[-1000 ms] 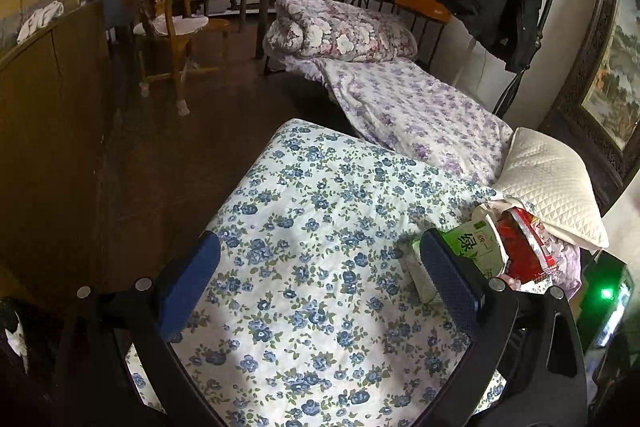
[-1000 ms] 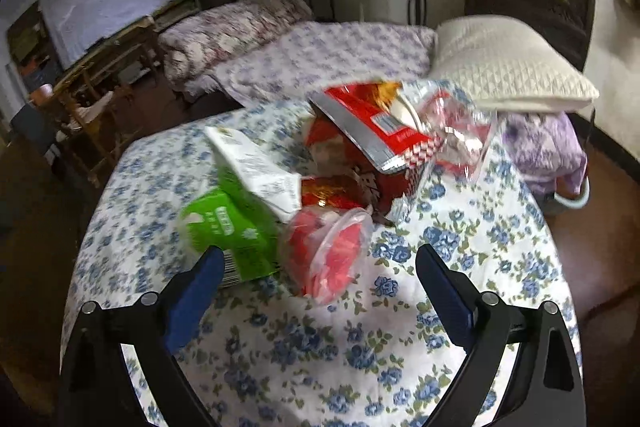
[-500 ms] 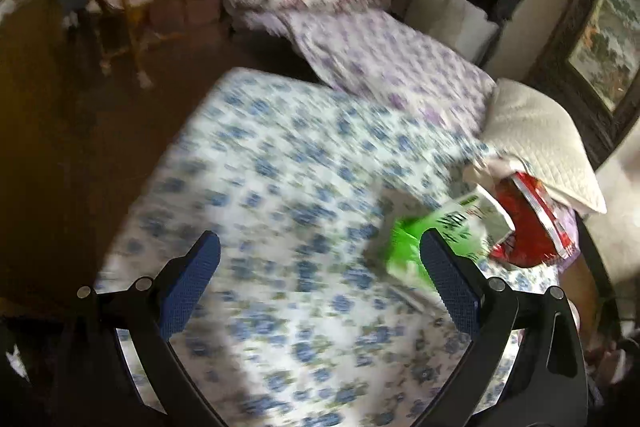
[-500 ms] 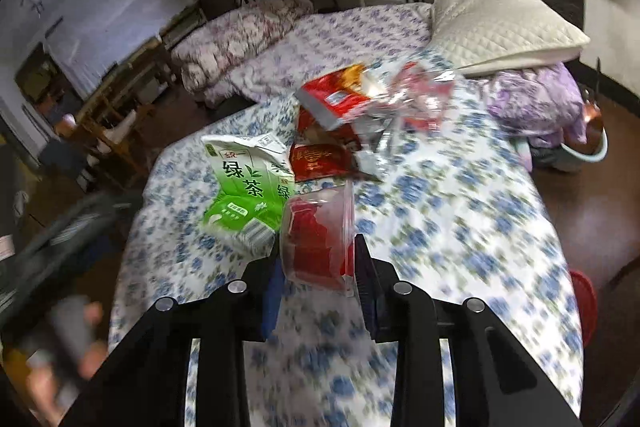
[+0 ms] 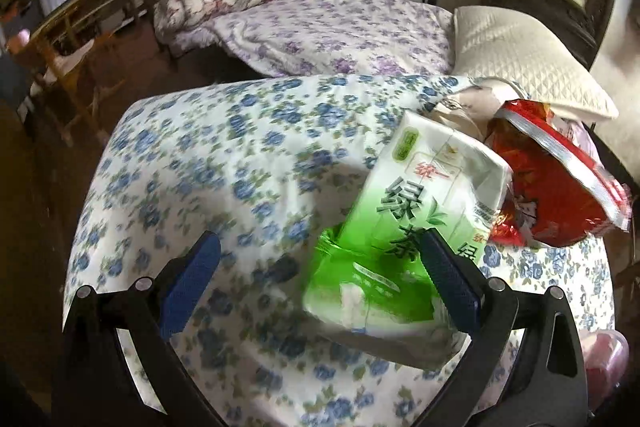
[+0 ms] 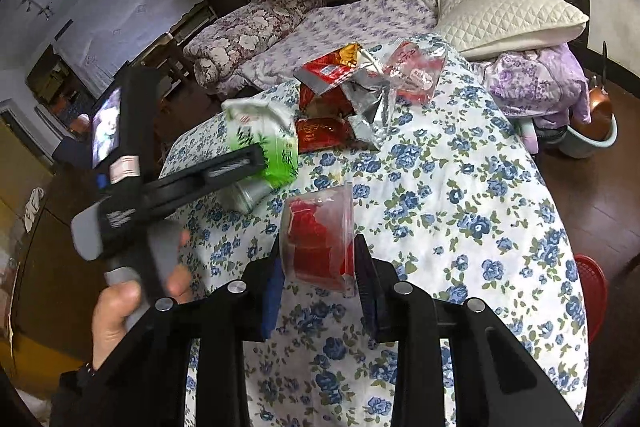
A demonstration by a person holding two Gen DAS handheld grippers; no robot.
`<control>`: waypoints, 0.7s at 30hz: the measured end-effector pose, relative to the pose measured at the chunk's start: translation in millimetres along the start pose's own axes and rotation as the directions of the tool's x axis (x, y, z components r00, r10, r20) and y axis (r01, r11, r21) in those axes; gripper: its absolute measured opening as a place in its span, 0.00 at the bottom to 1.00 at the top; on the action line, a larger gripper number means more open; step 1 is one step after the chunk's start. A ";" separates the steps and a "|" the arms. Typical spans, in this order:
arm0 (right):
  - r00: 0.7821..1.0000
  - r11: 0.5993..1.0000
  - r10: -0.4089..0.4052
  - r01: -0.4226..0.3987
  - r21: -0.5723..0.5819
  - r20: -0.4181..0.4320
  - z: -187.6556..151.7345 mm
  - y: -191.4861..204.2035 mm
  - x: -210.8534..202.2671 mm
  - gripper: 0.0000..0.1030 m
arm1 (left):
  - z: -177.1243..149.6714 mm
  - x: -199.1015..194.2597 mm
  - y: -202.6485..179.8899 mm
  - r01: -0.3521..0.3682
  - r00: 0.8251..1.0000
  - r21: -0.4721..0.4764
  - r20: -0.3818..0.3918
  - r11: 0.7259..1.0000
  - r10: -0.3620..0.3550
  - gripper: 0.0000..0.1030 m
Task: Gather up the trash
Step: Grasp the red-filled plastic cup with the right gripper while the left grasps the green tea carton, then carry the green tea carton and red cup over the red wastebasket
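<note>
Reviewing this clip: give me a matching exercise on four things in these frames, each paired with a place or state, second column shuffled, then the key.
Things:
1. clear plastic cup
2. green tea carton
3. white quilted pillow
4. red snack bag

Places or states:
A. on the purple floral bedding, behind the table
B. lying torn open on the blue-flowered tablecloth, untouched
C. clamped in the right tongs
D. between the wide-open left tongs, not yet squeezed

Pairs: 1-C, 2-D, 3-A, 4-B
</note>
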State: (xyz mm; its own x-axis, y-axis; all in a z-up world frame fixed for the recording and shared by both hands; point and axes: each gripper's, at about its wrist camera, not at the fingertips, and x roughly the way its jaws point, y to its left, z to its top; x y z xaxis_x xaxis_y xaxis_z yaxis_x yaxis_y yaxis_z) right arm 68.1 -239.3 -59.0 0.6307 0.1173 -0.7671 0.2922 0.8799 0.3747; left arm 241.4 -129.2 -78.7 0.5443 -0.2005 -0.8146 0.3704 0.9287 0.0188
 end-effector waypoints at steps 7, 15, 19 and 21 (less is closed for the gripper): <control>1.000 1.000 -0.008 0.008 0.000 -0.003 2.0 -0.7 4.0 0.32 | -6.0 -3.6 -8.3 0.027 0.999 0.018 -0.022 0.999 -0.026 0.48; 1.000 1.000 0.000 0.000 -0.007 0.021 1.6 -5.9 -4.3 0.32 | -36.4 -54.8 2.2 -0.056 0.998 -0.038 -0.020 0.998 0.055 0.34; 1.000 1.000 0.017 -0.017 -0.004 0.024 1.9 -6.5 -7.0 0.31 | -58.0 -95.0 20.9 -0.058 0.998 -0.118 0.024 0.991 0.061 0.33; 1.000 1.000 0.022 -0.022 -0.004 0.018 1.2 -6.2 -6.4 0.30 | -61.7 -104.9 27.1 -0.046 0.998 -0.150 0.034 0.988 0.052 0.33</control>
State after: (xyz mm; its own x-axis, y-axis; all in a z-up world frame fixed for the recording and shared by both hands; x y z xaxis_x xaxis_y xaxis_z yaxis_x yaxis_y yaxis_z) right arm 63.1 -246.1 -55.7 0.6500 0.1286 -0.7490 0.2753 0.8788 0.3898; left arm 147.9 -63.8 -28.5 0.5880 -0.1630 -0.7923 0.2276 0.9733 -0.0313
